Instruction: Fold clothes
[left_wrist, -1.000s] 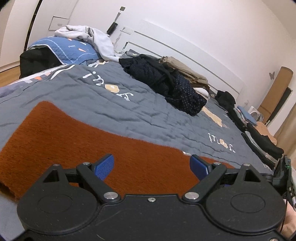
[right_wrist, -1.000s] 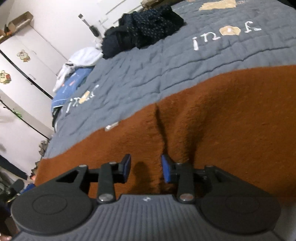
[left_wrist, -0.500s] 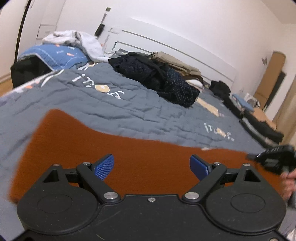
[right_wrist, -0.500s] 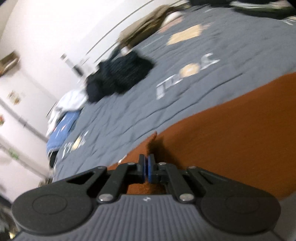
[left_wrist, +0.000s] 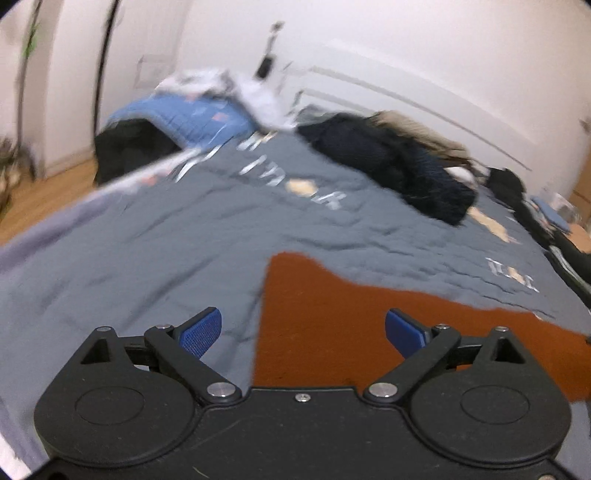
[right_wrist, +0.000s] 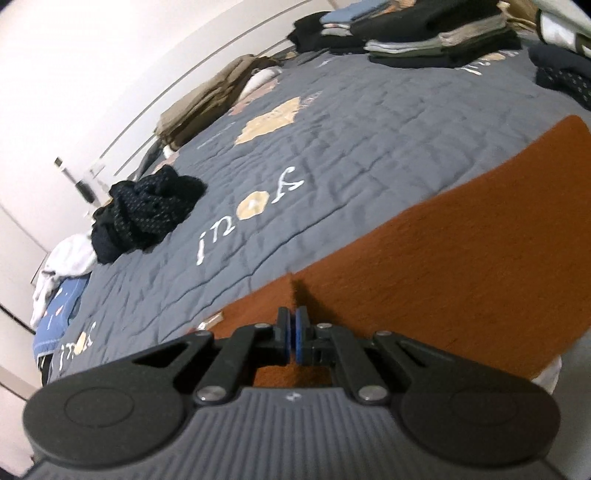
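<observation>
Right gripper (right_wrist: 294, 334): pressed together, pinching the near edge of the rust-brown garment (right_wrist: 461, 266). Left gripper (left_wrist: 303, 332): spread, holding nothing, above the garment's left edge. Garment lying flat on the grey quilt (right_wrist: 332, 155); fold barely begun (judged). Quilt lettering not reliably readable. Farther off: loose dark heap (right_wrist: 147, 214) left to fold, finished stacks (right_wrist: 424, 33).

A wide bed (left_wrist: 155, 236) covered by a grey quilt (right_wrist: 332, 155) printed with white lettering filled the room. A white panelled headboard (left_wrist: 406, 88) stood against a plain white wall (left_wrist: 424, 40). Wooden flooring (left_wrist: 40, 192) showed beside the bed.
</observation>
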